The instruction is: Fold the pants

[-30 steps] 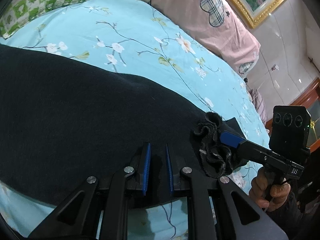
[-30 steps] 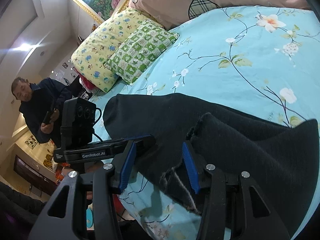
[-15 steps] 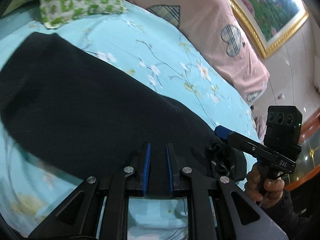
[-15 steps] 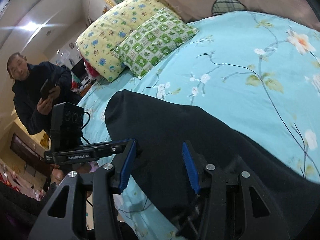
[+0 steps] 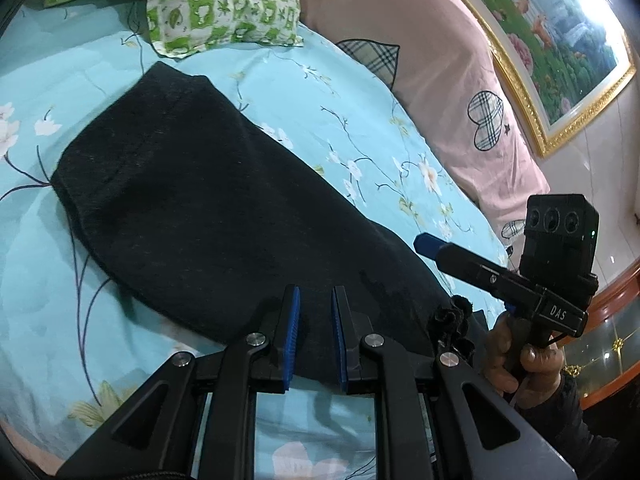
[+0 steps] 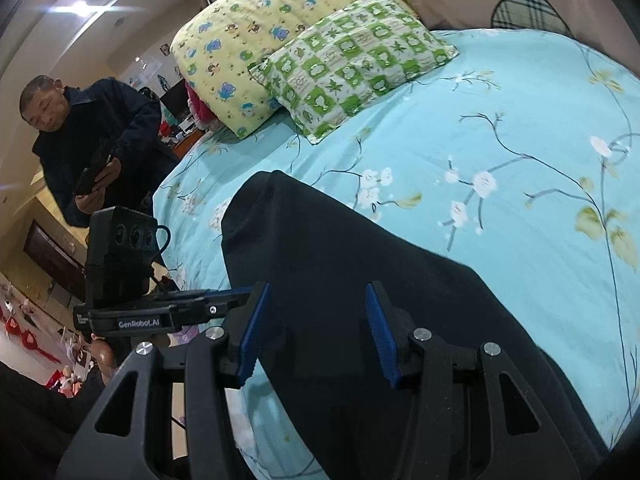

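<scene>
Pants (image 5: 224, 216) lie flat ahead, legs seemingly stacked; further folds left. Left gripper (image 5: 314, 336) narrowly parted, right gripper (image 6: 316, 332) spread, both holding nothing.

The bed (image 5: 360, 120) is covered with a light blue sheet (image 6: 520, 128) printed with white blossoms and thin branches; on it the black pants (image 5: 208, 208) lie flat, folded lengthwise, with the narrow end pointing towards the pillows. A green checked pillow (image 5: 224, 4) rests near that end, not touching it, and a yellow pillow (image 6: 256, 36) lies just behind it; a long pink cushion (image 5: 440, 60) with plaid hearts lies along the far edge.
</scene>
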The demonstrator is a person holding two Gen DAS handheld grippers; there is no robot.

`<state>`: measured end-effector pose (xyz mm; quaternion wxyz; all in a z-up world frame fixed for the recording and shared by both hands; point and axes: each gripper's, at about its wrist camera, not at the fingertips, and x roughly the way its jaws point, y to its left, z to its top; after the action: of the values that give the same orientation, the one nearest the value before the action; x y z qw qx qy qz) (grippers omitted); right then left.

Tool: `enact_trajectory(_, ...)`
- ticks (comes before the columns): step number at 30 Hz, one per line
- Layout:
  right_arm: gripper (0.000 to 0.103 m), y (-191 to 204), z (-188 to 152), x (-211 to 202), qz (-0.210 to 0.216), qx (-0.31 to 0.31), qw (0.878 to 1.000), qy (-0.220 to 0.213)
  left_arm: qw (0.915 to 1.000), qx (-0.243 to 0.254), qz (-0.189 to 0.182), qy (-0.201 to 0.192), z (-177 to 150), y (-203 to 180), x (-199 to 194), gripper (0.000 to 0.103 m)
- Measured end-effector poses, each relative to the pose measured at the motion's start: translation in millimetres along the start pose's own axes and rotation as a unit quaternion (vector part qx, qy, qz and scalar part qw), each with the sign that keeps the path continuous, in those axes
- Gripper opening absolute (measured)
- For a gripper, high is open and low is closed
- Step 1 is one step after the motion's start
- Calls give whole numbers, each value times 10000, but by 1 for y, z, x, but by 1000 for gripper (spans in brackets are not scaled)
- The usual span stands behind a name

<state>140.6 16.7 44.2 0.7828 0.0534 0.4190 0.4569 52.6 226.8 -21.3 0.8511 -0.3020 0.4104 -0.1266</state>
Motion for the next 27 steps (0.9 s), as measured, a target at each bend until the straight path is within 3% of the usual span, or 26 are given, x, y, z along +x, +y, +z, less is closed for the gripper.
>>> enact_trajectory(12,52,8,21,21,75,-218,9996,172,9998,-189,-6,-93,2,10,-7,15)
enact_trajectory(27,56,31,52,51,104,-628,9974,344,9964,-626,230,-518,8,45,-47,15)
